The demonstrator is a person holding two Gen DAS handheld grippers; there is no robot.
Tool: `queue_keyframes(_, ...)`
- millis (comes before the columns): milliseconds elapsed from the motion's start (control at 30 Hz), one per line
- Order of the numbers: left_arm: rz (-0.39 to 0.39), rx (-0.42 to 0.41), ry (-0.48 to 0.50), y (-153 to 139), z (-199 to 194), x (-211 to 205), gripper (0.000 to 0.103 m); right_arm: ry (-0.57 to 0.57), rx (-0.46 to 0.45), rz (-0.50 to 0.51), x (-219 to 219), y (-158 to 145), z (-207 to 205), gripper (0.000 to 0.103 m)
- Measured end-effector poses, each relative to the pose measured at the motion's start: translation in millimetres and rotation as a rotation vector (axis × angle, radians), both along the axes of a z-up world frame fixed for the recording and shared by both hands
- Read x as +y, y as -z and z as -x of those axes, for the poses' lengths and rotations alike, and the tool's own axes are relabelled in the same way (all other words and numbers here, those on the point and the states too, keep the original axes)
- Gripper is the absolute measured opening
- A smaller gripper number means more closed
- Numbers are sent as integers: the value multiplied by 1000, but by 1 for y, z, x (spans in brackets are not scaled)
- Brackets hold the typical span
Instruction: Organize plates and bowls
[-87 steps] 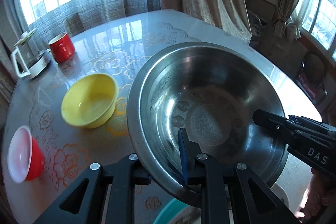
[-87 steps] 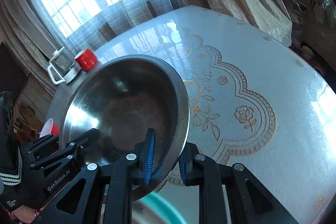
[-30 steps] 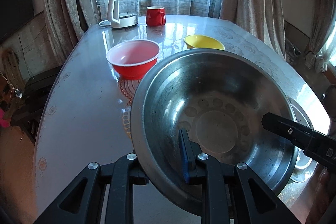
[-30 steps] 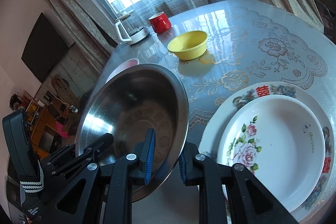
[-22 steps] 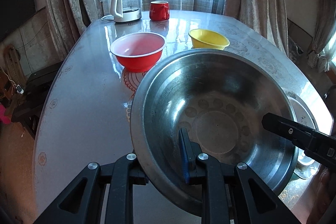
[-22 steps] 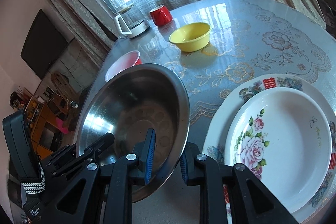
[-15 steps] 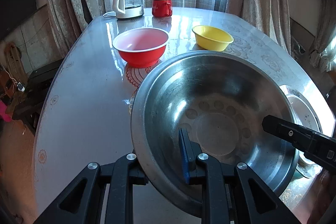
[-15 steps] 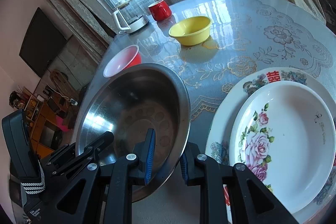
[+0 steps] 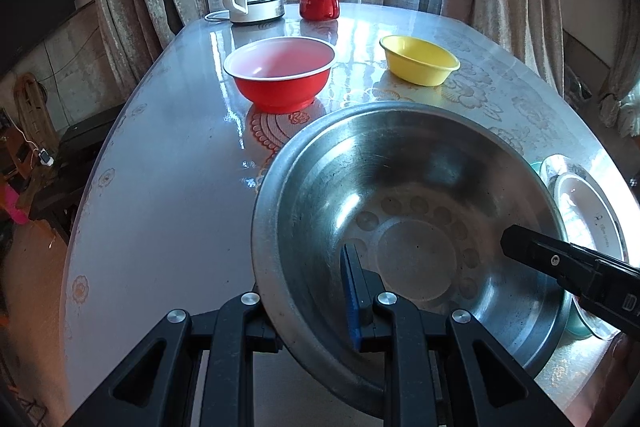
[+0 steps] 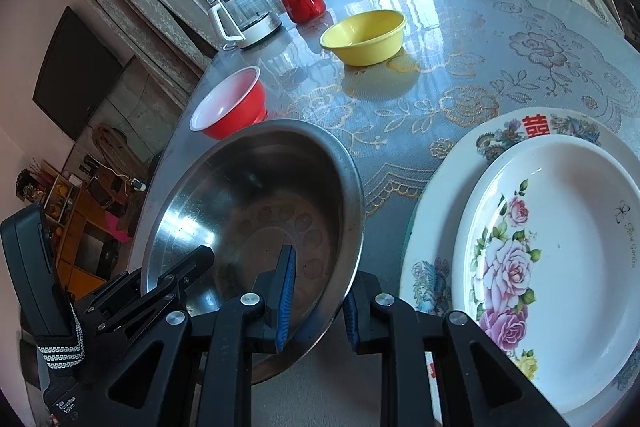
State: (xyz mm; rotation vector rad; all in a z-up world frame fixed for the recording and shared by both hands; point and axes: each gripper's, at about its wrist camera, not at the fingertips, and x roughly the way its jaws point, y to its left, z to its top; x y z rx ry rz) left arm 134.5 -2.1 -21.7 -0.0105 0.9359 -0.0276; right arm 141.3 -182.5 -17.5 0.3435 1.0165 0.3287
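Both tongs, left tongs and right tongs, grip the steel bowl rim at lower frame; next, lower it onto the table.

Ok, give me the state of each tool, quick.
Left tool: closed on the rim of the steel bowl.
Right tool: closed on the same bowl's opposite rim.

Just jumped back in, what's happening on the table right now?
A person has the steel bowl clamped by its rim from two sides: the left gripper on the near edge, the right gripper on the other side. It is held above the table, beside two stacked floral plates. The red bowl and yellow bowl sit farther back, untouched.
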Motion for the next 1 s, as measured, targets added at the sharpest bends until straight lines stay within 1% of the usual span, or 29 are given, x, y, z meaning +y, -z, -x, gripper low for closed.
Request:
queue_keyframes(300,-6,10,-5,5,-2,-2,22,-4,13,-4,1,6,-4,23)
queue_keyframes(467,-8,13,-12,8,-3,-2,22,-9,22,-3,2,9,-4,27)
queue_keyframes(633,-27,19,-16,12,-4,-2,22,-13,30,-34,-1,10,-2,32)
queue_keyframes(900,-40,19,-19,15,-4,0,22,-15,39,-44,-6,6,6,32)
queue_keyframes(967,-41,18,-19,16,-4,0,22,-22,37,-48,-6,6,7,29)
queue_keyframes(1000,-42,18,-19,16,-4,0,22,-24,33,-33,-5,6,8,25)
